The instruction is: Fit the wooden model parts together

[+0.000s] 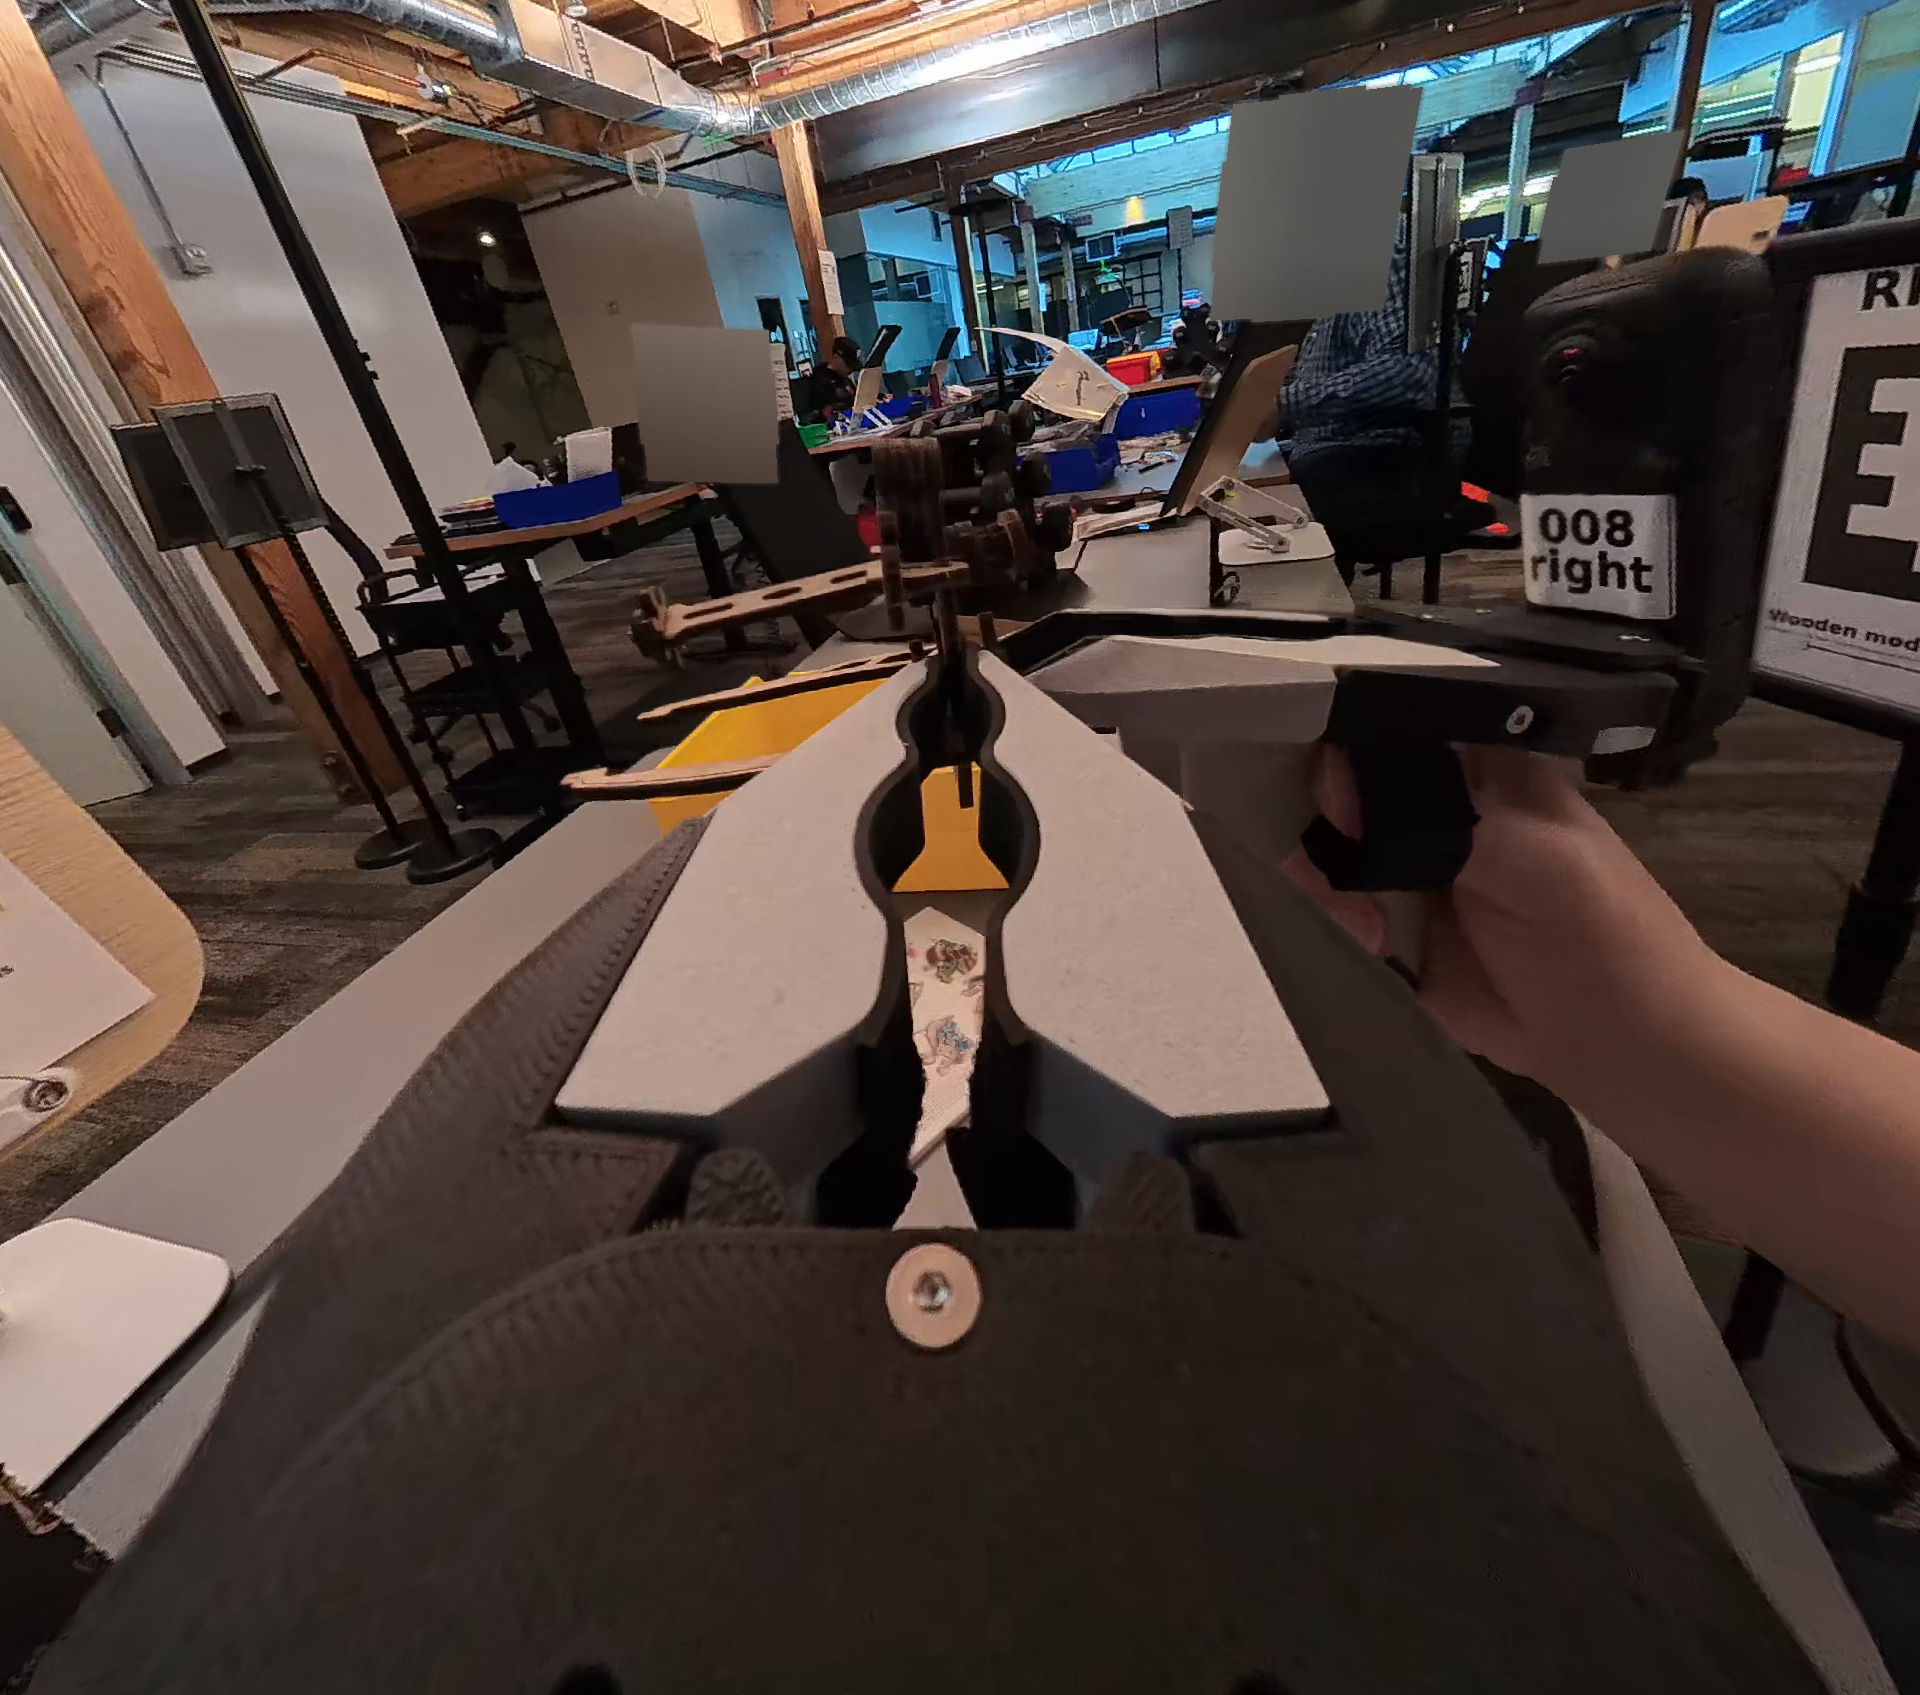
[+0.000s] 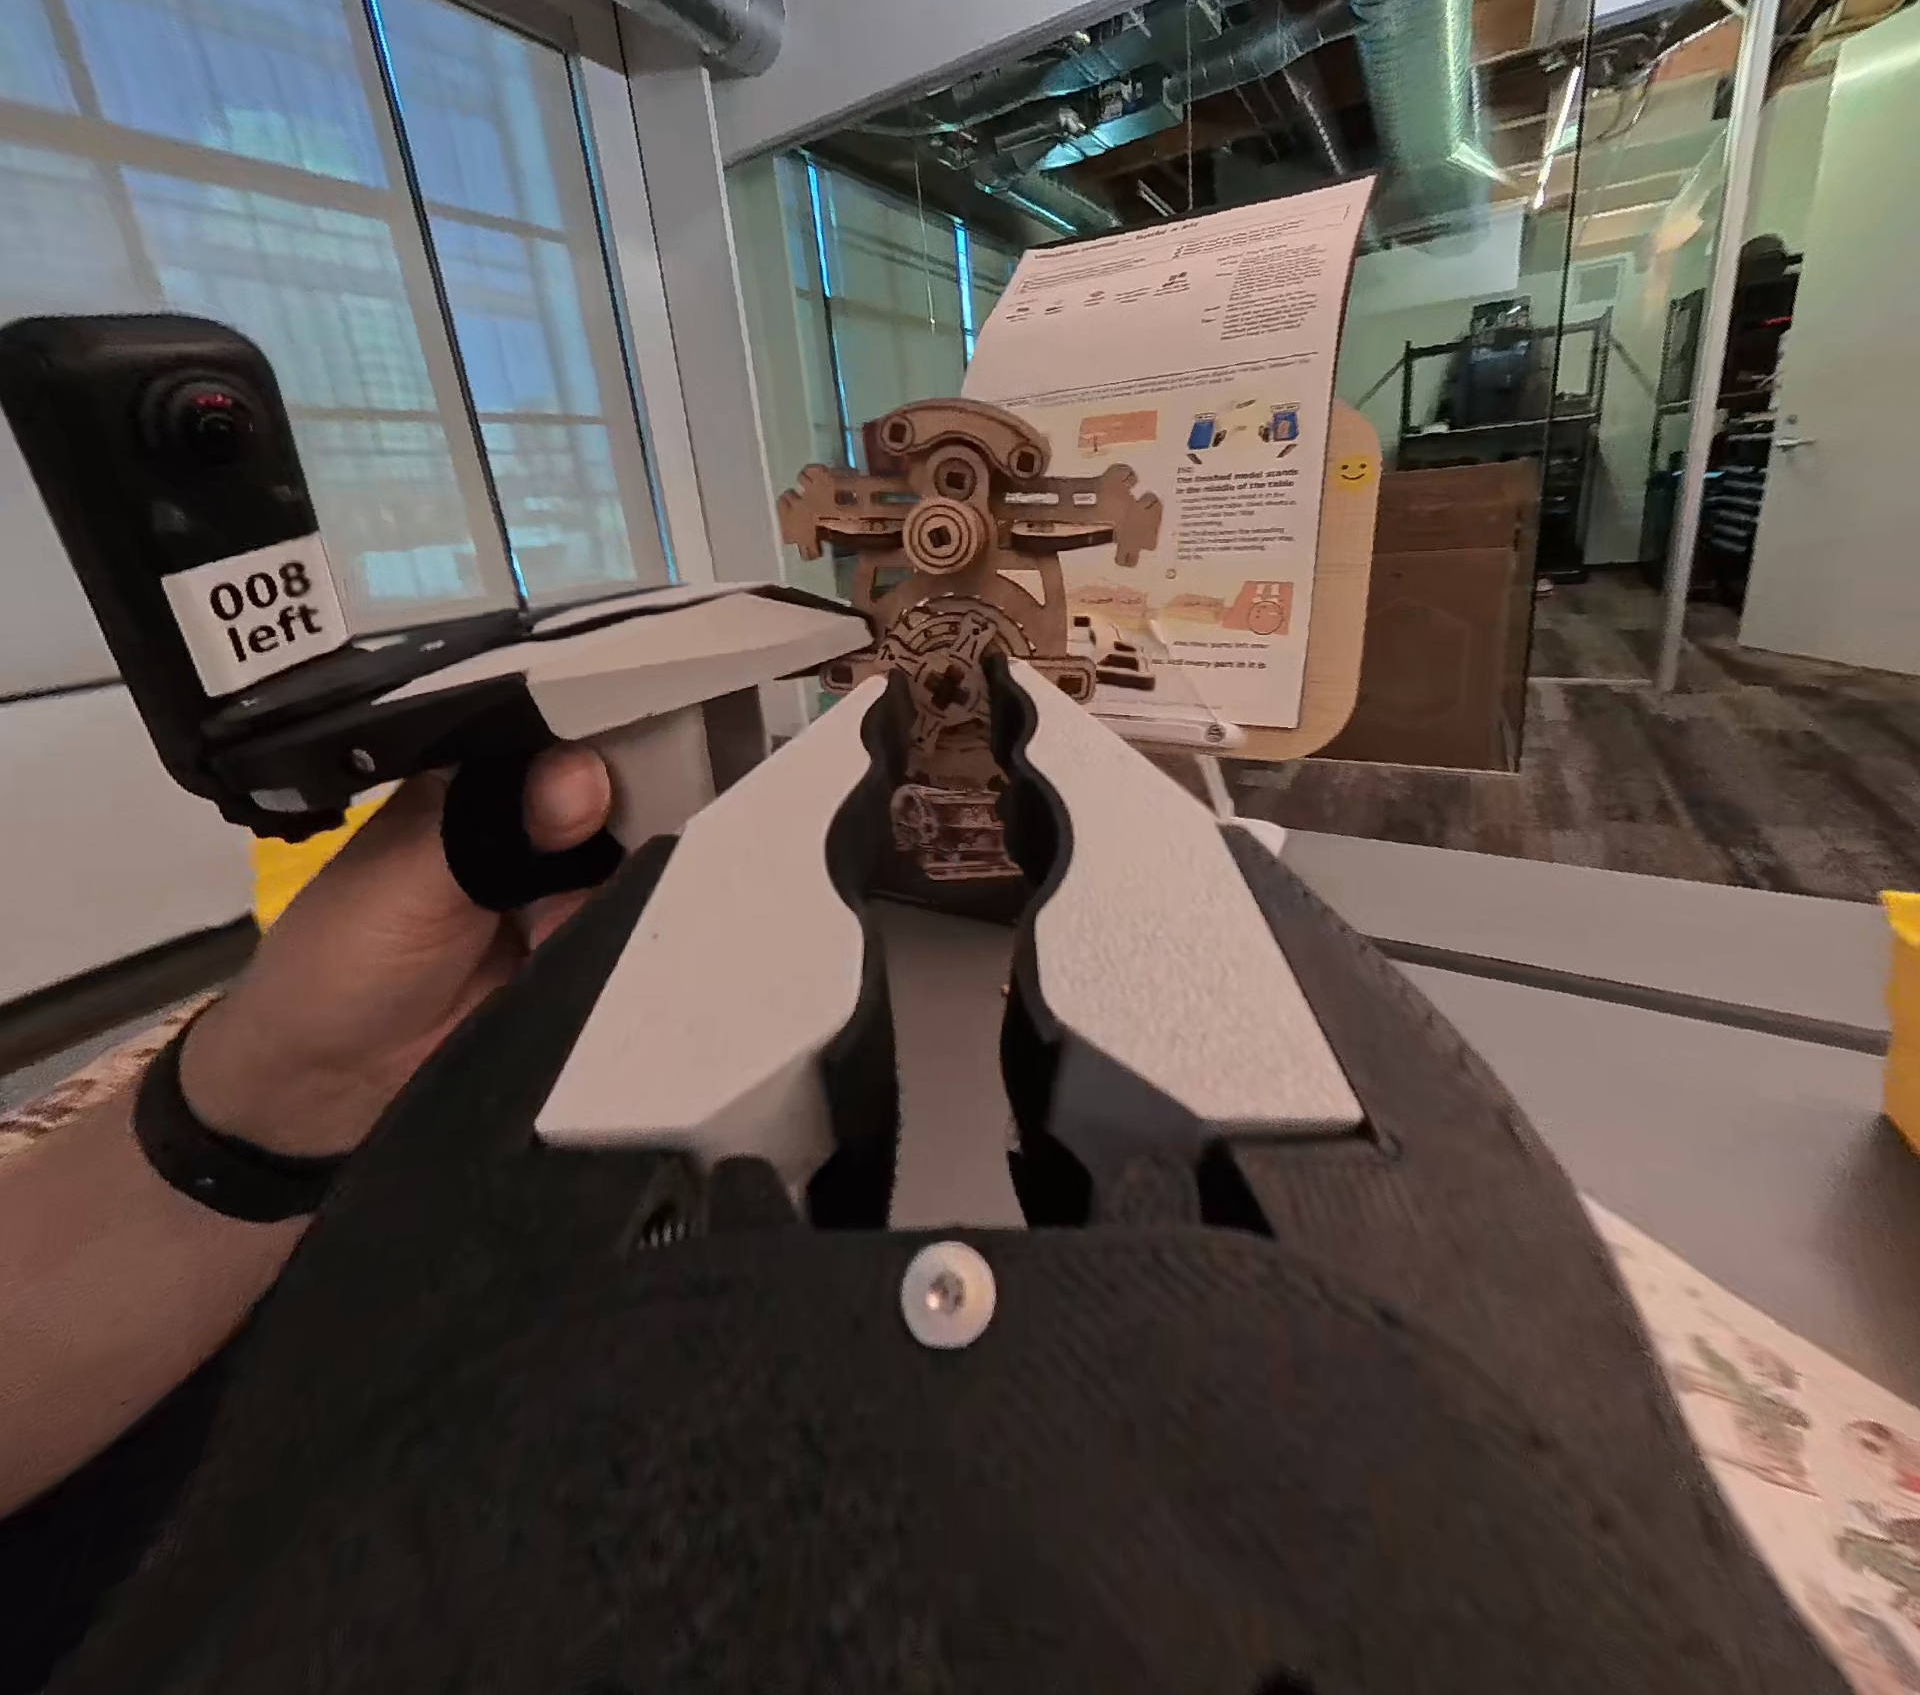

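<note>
The left gripper (image 1: 951, 689), two pale grey wedge-shaped fingers with black wavy inner pads, is pinched nearly closed on a thin dark edge of the laser-cut brown plywood model (image 1: 914, 544); the right gripper (image 2: 940, 689), same build, is closed around the model's (image 2: 956, 565) round slotted gear; the model is held in the air between both, above the grey bench (image 2: 1558, 1115). Only the left wrist view shows the yellow plastic bin (image 1: 748, 741) at the bench's far edge and the model's long flat arm; only the right wrist view shows its flat face with stacked discs and the printed instruction sheet (image 2: 1247, 440) standing behind.
</note>
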Motion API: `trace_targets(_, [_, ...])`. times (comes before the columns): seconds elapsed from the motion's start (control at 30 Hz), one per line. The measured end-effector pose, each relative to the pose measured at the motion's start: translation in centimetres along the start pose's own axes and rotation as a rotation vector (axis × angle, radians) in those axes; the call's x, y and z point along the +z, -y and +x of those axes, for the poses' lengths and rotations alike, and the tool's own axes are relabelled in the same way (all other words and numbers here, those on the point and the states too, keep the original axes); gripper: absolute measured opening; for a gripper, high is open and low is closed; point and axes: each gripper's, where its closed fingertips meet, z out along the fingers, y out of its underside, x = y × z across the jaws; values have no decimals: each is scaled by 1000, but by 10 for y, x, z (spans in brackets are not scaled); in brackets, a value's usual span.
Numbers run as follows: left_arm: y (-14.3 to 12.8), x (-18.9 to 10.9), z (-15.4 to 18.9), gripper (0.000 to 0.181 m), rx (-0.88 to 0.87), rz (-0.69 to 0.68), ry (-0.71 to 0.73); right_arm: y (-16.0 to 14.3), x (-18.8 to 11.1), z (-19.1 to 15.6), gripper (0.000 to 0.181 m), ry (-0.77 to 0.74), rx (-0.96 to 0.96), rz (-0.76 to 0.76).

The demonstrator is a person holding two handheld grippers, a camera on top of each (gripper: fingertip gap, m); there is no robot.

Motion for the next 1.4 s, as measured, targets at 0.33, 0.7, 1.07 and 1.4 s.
trace_targets(0.33, [2, 1, 6, 0, 174, 6, 76, 1, -2, 1, 12, 107, 265, 64])
trace_targets(0.7, [2, 2, 9, 0, 219, 16, 90, 2, -2, 2, 13, 194, 510, 95])
trace_targets(1.07, [0, 3, 9, 0, 252, 12, 93, -2, -1, 4, 12, 304, 881, 113])
trace_targets(1.4, [1, 3, 10, 1, 306, 15, 99, -2, -1, 3, 12, 397, 1203, 138])
